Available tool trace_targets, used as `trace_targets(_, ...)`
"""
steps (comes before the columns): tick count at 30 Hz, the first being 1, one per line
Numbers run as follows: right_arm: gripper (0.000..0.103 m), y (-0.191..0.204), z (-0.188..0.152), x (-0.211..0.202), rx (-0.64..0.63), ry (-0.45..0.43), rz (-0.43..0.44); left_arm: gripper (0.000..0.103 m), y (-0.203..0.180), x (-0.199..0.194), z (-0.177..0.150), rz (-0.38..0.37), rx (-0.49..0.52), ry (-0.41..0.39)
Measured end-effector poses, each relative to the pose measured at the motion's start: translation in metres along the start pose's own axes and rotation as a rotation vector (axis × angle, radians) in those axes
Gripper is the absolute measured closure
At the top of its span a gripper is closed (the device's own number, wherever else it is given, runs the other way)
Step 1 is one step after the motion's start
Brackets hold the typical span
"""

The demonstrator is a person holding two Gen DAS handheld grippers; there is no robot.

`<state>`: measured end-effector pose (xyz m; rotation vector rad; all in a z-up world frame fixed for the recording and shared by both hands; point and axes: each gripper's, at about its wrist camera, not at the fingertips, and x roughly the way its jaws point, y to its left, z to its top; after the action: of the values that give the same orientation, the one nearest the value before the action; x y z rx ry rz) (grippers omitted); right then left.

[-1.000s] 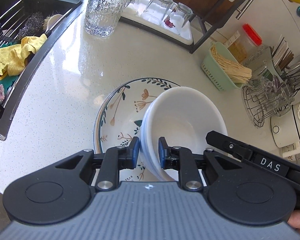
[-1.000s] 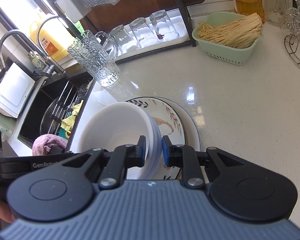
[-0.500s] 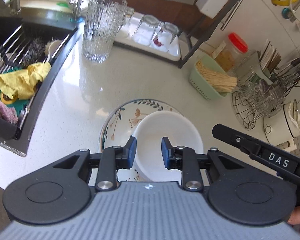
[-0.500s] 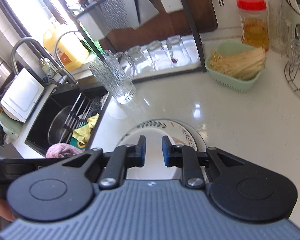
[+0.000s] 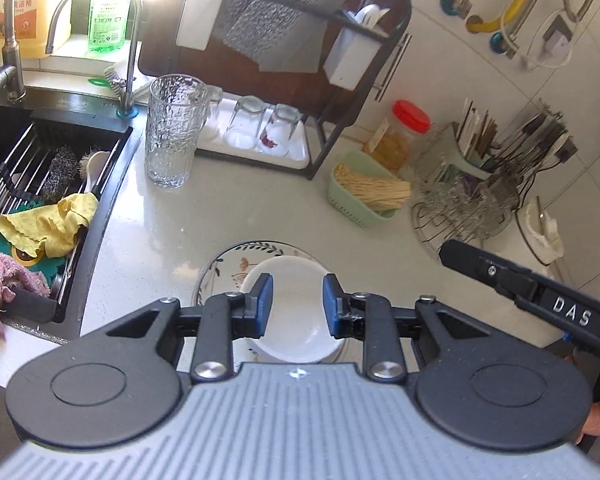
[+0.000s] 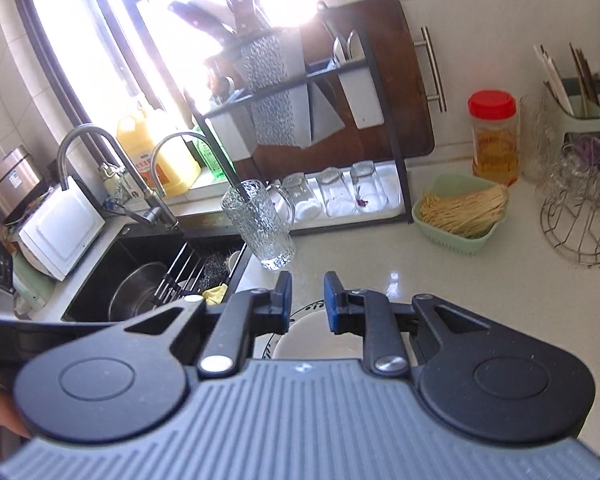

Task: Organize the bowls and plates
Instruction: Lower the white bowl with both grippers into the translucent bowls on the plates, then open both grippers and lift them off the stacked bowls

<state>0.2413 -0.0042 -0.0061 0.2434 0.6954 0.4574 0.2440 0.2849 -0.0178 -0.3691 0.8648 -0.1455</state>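
Pale speckled stone counter runs beside a black sink with wire racks and a yellow cloth. On the counter, near its front edge, lies a round floral-patterned ceramic plate, and a plain white ceramic bowl sits inside it, upright. Left gripper hangs above the bowl with its blue pads parted; its jaws have just been opening, and nothing is held between them. Right gripper is likewise above the plate and bowl, its pads narrowly apart and gripping nothing. Behind stand a tall textured clear glass, a black metal rack with upturned tumblers on its white tray, and a pale green plastic basket of wooden sticks.
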Motion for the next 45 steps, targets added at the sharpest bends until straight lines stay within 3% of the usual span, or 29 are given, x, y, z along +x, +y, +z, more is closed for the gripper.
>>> trace_targets(11,0.081,0.006,-0.029,-0.047,-0.065,-0.109,0.000,0.073,-0.020,-0.045,-0.036,0.001,0.070,-0.107)
trace_targets(24,0.082,-0.004,-0.073,-0.056,-0.061,-0.114,-0.044,0.073,-0.017,-0.048,-0.074,0.023,0.143,-0.112)
trace_targets(26,0.082,-0.006,-0.079,-0.055,-0.060,-0.117,-0.053,0.069,-0.015,-0.050,-0.078,0.030,0.142,-0.124)
trace_targets(27,0.081,-0.007,-0.081,-0.055,-0.059,-0.119,-0.065,0.063,-0.014,-0.051,-0.079,0.032,0.139,-0.130)
trace_targets(29,0.063,-0.008,-0.084,-0.055,-0.064,-0.126,-0.067,0.048,-0.013,-0.052,-0.081,0.034,0.138,-0.142)
trace_targets(31,0.027,-0.009,-0.086,-0.056,-0.073,-0.140,-0.080,0.030,-0.014,-0.051,-0.083,0.034,0.150,-0.139)
trace_targets(32,0.020,-0.009,-0.086,-0.056,-0.072,-0.148,-0.099,0.027,-0.015,-0.051,-0.082,0.038,0.156,-0.139)
trace_targets(34,0.018,-0.010,-0.086,-0.055,-0.075,-0.144,-0.122,0.015,-0.016,-0.052,-0.082,0.044,0.163,-0.141)
trace_targets(36,0.018,-0.010,-0.085,-0.054,-0.075,-0.129,-0.129,0.011,-0.016,-0.052,-0.079,0.054,0.160,-0.139)
trace_targets(45,0.018,-0.009,-0.093,-0.056,-0.057,-0.116,-0.170,0.007,-0.015,-0.054,-0.079,0.086,0.187,-0.125)
